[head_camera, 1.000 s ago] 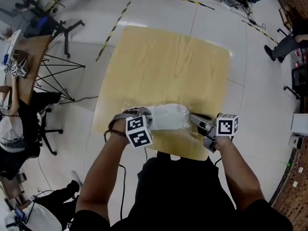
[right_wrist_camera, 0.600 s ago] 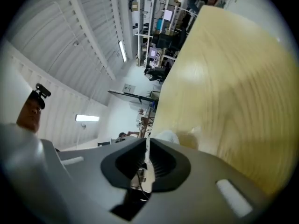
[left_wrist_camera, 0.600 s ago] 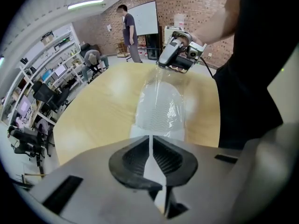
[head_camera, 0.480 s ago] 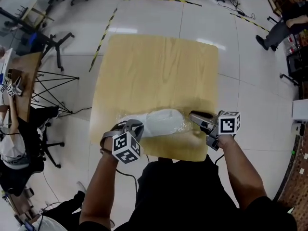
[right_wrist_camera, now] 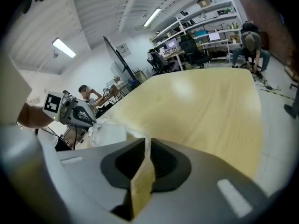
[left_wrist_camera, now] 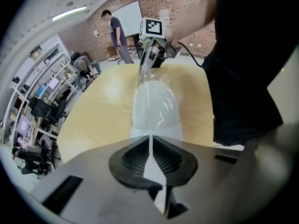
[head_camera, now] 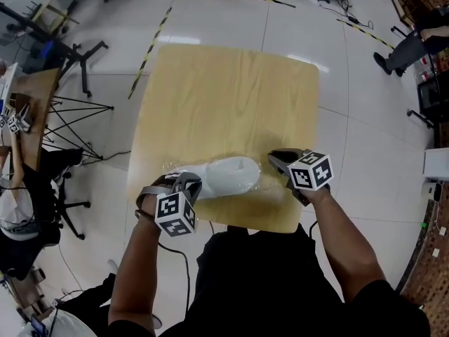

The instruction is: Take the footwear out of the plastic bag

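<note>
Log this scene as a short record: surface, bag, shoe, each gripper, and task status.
surface: wooden table
bag: clear plastic, lying near the table's front edge, stretched between the two grippers
shoe: white, inside the bag
left gripper: jaws have just been closing; pinching one end of the bag
right gripper: jaws have just been closing; bag's other end between them, apparently pinched
task status: shoe not yet out

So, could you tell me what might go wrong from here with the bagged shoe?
First, the left gripper and right gripper have just been closing their jaws on thin film at opposite ends of the bag; pulling apart could tear it or slip off. Second, the shoe lies close to the near edge of the table, so a tug might drag it off.
</note>
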Motion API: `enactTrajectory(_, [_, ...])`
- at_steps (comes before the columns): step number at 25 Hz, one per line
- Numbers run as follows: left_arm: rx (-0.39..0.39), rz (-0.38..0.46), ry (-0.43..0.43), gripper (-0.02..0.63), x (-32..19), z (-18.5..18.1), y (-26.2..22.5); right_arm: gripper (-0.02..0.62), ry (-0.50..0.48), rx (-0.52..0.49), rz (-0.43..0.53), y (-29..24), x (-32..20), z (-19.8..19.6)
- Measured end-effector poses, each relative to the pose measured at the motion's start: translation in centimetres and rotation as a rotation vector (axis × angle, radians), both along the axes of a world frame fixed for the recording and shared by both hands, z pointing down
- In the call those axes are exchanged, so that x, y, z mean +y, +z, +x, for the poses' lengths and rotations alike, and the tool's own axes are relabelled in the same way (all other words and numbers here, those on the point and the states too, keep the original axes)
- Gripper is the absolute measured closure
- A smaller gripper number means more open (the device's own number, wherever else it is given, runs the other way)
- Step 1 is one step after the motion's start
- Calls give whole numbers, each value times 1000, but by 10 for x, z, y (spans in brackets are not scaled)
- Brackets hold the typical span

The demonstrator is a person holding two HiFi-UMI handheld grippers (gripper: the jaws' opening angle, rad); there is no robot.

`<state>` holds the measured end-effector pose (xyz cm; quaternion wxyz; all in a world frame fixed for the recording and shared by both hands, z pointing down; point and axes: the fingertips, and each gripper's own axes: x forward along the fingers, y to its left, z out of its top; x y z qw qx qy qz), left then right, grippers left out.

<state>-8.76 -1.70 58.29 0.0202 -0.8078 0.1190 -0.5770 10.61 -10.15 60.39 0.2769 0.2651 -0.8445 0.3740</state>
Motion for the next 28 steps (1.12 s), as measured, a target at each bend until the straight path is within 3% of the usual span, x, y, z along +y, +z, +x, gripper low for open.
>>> enactTrajectory(1, [-1,2,-1,578,0,-2,0,588,4,-4,-9,1,0,-1])
enactTrajectory(6, [-3,9,3,580,0,-3,2,592,22,-9,-40,4,4,2])
enactTrajectory(10, [-2,30,2,578,-1,-4,2,479,82,9,12,-12,2,7])
enactTrajectory(13, [16,46,-9,554,-1,-3,-3,474,26,49,94,-33,17,0])
enactTrajectory(16, [111,40,-67,509,-7,6,-18,479,-19,73,150,-44,29,-9])
enactTrajectory(18, [152,25,-94,509,-10,13,-21,511,-53,32,72,-36,42,-18])
enactTrajectory(21, [124,-15,-65,506,-7,25,-12,517,-70,-9,-58,-15,53,-28])
enactTrajectory(24, [104,-54,-41,503,-3,34,-1,520,-70,-17,-90,-8,49,-29])
enactTrajectory(28, [95,-53,-53,549,-4,33,2,520,-10,-103,-138,-16,39,-19])
